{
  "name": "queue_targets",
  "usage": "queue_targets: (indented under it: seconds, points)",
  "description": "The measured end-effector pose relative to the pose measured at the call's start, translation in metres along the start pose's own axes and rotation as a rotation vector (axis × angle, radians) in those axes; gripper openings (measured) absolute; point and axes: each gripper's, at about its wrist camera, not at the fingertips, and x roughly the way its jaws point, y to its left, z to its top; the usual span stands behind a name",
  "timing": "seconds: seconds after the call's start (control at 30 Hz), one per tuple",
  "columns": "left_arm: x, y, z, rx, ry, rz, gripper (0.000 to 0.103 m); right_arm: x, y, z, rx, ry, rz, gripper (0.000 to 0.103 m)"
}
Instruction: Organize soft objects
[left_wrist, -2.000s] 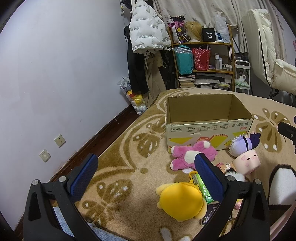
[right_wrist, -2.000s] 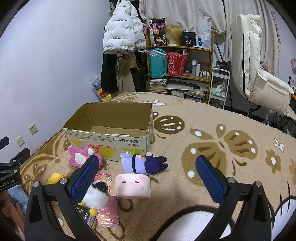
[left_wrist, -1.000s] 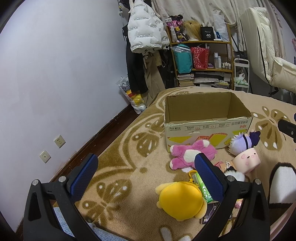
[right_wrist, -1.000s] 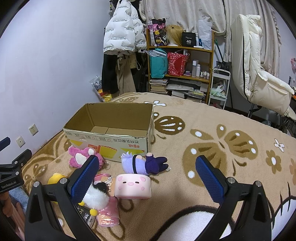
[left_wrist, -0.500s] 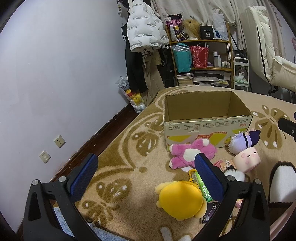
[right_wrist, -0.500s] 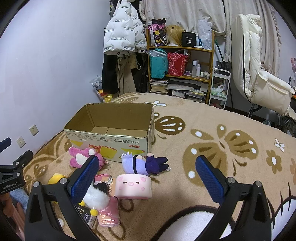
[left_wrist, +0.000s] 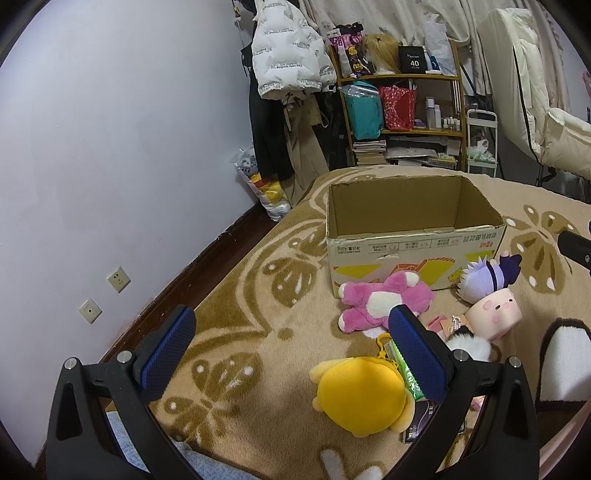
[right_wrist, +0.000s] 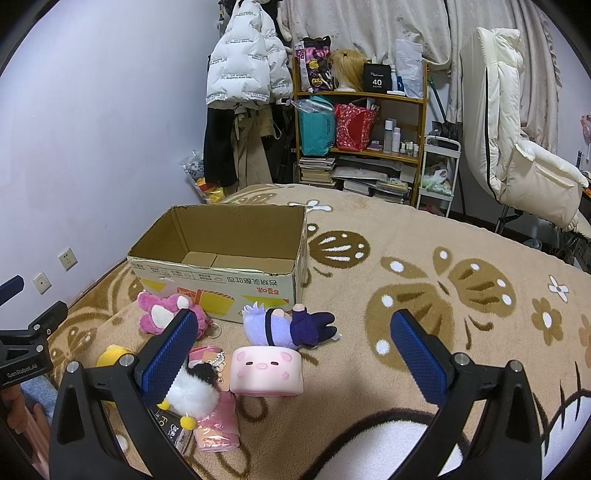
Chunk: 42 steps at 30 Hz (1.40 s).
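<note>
Nothing is packed: the cardboard box (right_wrist: 221, 254) apparently lies empty, plush toys (right_wrist: 266, 373) outside; both hand-held grippers (left_wrist: 291, 350) (right_wrist: 295, 354) are held apart, unloaded.

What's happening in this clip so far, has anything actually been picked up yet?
Nothing is picked up yet. A person holds the left gripper and right gripper open above a patterned blanket, neither touching anything. The cardboard box looks empty. In front of it lie a pink plush, a purple-haired doll, a pink pig cushion, a yellow plush and a black-and-white fluffy toy.
</note>
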Motion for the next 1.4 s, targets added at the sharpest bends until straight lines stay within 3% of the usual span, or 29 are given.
queue_targets:
  seconds: [0.23,0.53,0.73,1.4]
  points:
    - [0.005,-0.006,0.001,0.031,0.046,-0.006,0.103,0.005,0.002,0.0,-0.001,0.032,-0.008,0.103]
    - [0.032,-0.022,0.001,0.074,0.163,-0.059,0.103,0.041,-0.002,-0.003,0.015,0.169,0.01,0.103]
    - [0.055,-0.034,-0.001,0.085,0.231,-0.086,0.103,0.06,0.005,-0.002,-0.024,0.202,0.023,0.103]
    - [0.119,-0.041,-0.033,0.017,0.509,-0.164,0.103,0.13,0.011,-0.025,-0.086,0.366,0.04,0.103]
